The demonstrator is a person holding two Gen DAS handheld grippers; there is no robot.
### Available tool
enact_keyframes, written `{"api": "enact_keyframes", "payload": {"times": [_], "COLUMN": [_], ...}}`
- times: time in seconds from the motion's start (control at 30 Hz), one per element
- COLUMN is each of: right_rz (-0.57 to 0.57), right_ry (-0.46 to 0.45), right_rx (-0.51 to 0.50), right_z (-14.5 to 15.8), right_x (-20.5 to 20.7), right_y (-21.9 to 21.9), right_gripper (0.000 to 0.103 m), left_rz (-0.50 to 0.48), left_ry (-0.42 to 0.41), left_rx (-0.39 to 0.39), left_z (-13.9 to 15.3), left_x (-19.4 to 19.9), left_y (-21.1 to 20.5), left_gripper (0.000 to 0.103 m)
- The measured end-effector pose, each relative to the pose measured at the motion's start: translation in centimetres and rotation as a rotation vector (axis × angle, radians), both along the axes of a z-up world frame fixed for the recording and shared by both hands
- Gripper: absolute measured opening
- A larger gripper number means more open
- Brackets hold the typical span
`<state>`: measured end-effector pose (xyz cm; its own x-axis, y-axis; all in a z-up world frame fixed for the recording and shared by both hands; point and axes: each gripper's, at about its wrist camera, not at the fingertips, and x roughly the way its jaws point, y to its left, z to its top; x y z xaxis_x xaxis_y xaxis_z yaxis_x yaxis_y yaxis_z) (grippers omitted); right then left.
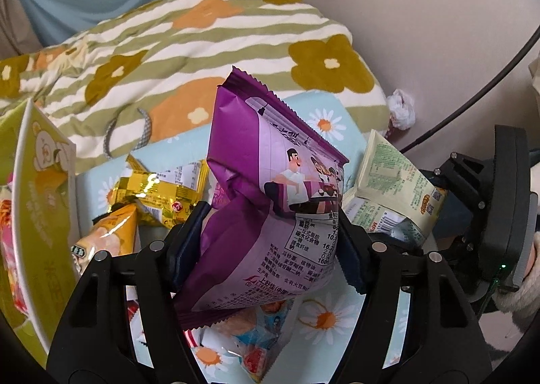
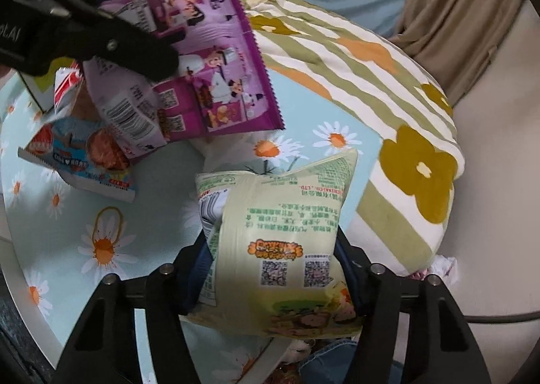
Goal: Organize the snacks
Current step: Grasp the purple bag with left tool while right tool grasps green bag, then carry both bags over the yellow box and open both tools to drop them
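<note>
Left gripper (image 1: 266,245) clamped on purple snack bag (image 1: 270,208), held up above daisy-print cloth (image 1: 324,316). Right gripper (image 2: 273,269) clamped on pale green snack bag (image 2: 280,232), also lifted. Yellow packets (image 1: 162,188) and blue-red packet (image 2: 84,161) loose on cloth. Green box (image 1: 37,201) at left edge. Striped floral quilt (image 1: 202,39) behind.

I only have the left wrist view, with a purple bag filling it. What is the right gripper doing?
Observer: The right gripper is shut on a pale green snack bag.
Operator: Is that bag lifted or down?
Observer: Cannot tell; the daisy tablecloth shows beyond it.
Operator: Anything under my purple bag?
Observer: A blue snack packet lies on the cloth just below it.
</note>
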<state>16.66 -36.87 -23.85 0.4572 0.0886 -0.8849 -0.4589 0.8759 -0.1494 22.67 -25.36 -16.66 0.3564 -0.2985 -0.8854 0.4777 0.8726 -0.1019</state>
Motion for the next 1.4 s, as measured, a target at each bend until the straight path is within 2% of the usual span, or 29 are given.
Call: {"api": "enact_keyframes", "payload": {"times": [0.2, 0.4, 0.57, 0.73, 0.9, 1.07, 1.23, 1.4], "right_rz": [-0.048, -0.059, -0.054, 0.014, 0.075, 0.12, 0.153, 0.152], "right_ry": [-0.025, -0.097, -0.152, -0.177, -0.182, -0.162, -0.145, -0.116], "right_rx": [0.042, 0.077, 0.159, 0.25, 0.319, 0.368, 0.385, 0.385], "right_z": [3.1, 7.6, 11.3, 14.1, 16.2, 17.3, 17.9, 17.8], "right_x": [-0.8, -1.3, -0.5, 0.9, 2.4, 3.7, 4.7, 6.2], "right_y": [-0.6, -0.2, 1.9, 6.7, 12.9, 19.7, 25.4, 29.2], "right_gripper": [0.06, 0.06, 0.06, 0.06, 0.06, 0.06, 0.06, 0.06], "left_rz": [0.025, 0.108, 0.232, 0.389, 0.505, 0.581, 0.572, 0.51], "left_ry": [-0.05, -0.137, -0.191, -0.221, -0.217, -0.174, -0.116, -0.053], "left_rx": [-0.061, -0.123, -0.111, -0.081, -0.069, -0.047, -0.015, -0.01], "left_z": [3.6, 8.5, 11.3, 12.8, 13.1, 12.0, 9.8, 7.4], "left_x": [-0.7, -1.5, -2.3, -3.3, -4.0, -3.8, -3.2, -1.8], "left_y": [0.9, 4.0, 9.0, 16.6, 24.2, 31.3, 35.7, 37.2], "left_gripper": [0.069, 0.069, 0.069, 0.069, 0.069, 0.069, 0.069, 0.069]}}
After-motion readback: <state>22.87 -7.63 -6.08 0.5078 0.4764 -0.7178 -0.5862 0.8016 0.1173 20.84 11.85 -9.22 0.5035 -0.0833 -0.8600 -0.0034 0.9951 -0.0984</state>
